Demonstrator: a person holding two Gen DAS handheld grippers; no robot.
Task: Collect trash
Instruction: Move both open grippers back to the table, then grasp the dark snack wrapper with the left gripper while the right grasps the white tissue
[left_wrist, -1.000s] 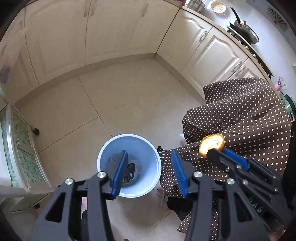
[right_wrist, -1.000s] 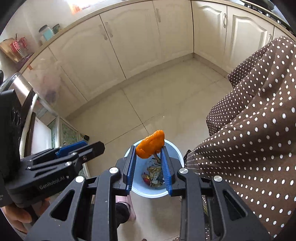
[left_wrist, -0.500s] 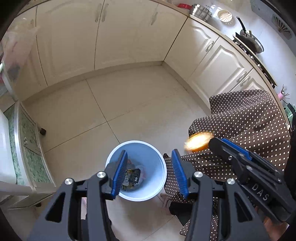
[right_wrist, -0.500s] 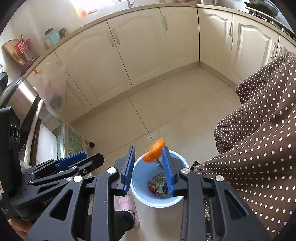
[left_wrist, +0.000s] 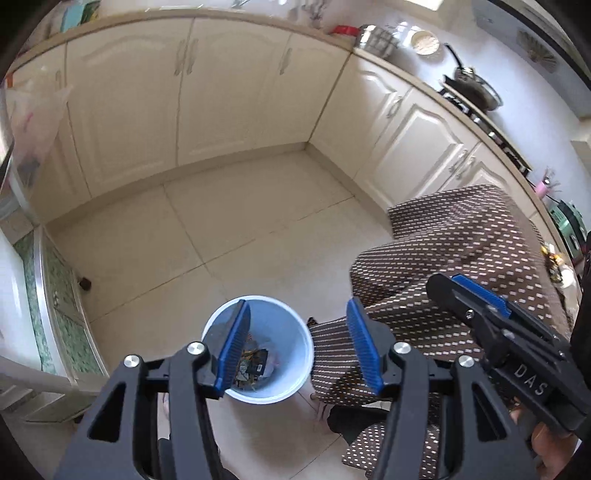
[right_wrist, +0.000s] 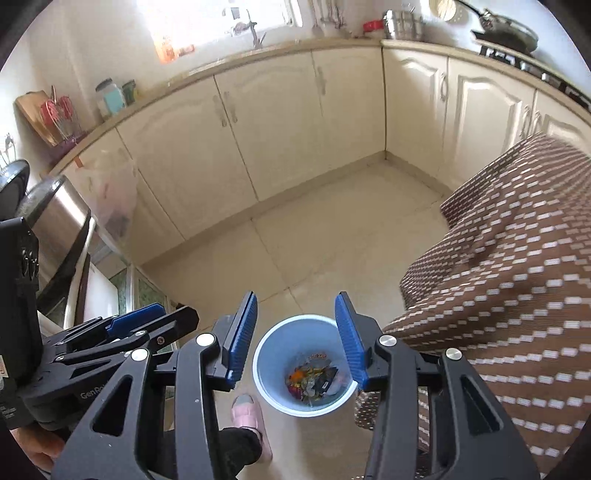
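A light blue trash bin (left_wrist: 291, 328) stands on the tiled floor, also in the right wrist view (right_wrist: 269, 350). Mixed trash lies in it, with an orange piece (right_wrist: 296, 376) on top. My left gripper (left_wrist: 297, 349) is open and empty, high above the bin. My right gripper (right_wrist: 297, 338) is open and empty, straight above the bin; it shows at the right of the left wrist view (left_wrist: 476, 295). The left gripper shows at the left of the right wrist view (right_wrist: 147, 321).
A table under a brown polka-dot cloth (left_wrist: 461, 258) stands right of the bin. Cream cabinets (left_wrist: 221, 92) line the back and right walls. A green-fronted unit (left_wrist: 55, 314) stands at the left. A pink slipper (right_wrist: 247, 410) is beside the bin.
My right gripper opened and the orange peel dropped into the bin. Both grippers have risen, so the bin looks smaller.
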